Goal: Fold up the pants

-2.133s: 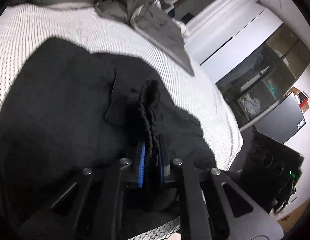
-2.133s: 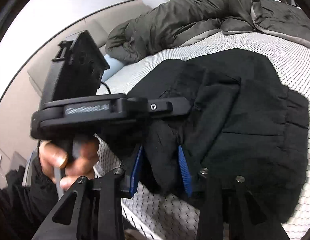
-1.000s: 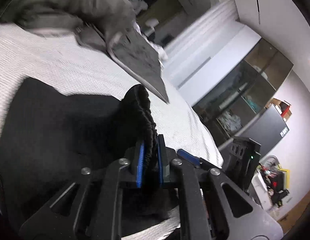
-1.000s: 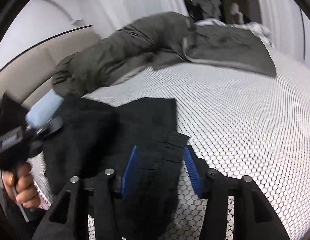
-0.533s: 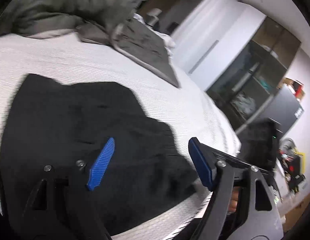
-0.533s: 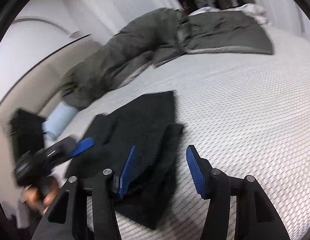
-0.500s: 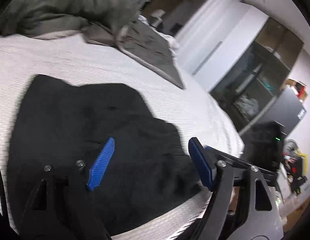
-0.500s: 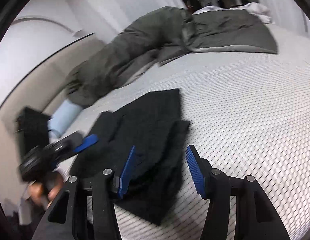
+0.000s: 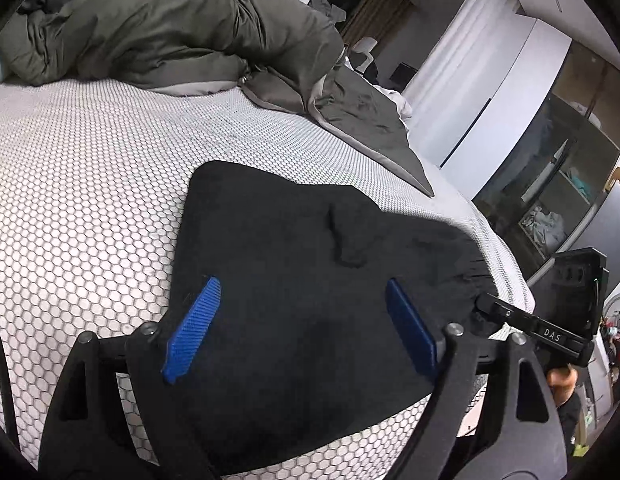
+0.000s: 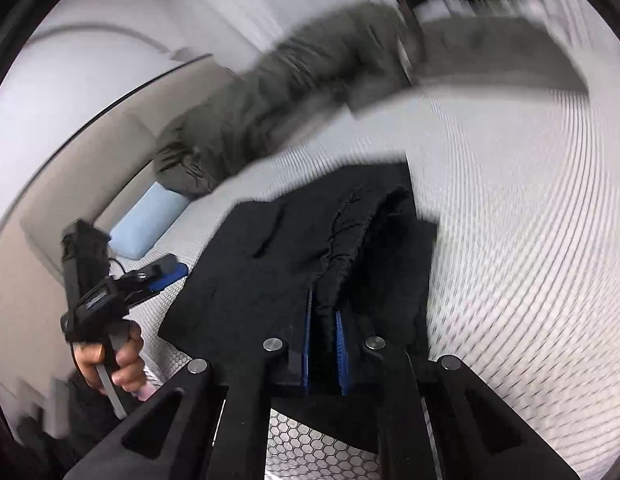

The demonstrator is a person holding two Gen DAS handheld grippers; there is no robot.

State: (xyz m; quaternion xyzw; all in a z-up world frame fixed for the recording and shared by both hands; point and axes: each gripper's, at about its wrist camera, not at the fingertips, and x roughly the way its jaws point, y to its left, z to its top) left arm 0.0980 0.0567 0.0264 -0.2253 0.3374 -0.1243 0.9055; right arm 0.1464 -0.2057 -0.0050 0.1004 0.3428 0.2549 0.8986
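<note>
- Left gripper (image 9: 298, 326): jaws have just been opening; spread wide above the pants (image 9: 310, 280), nothing pinched.
- Pants: folded, lying at the mattress (image 9: 90, 184) near edge.
- Right gripper (image 10: 323, 344): jaws have just closed, pinching the gathered waistband; next fold appears ready.

Left hand-held gripper (image 9: 300, 328) agape, right (image 10: 323, 344) clamped

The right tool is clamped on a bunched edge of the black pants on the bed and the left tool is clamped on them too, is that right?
Not quite. The left tool stands open above the black pants, as the left wrist view shows. The right tool is indeed clamped on a bunched edge, on the bed.
</note>
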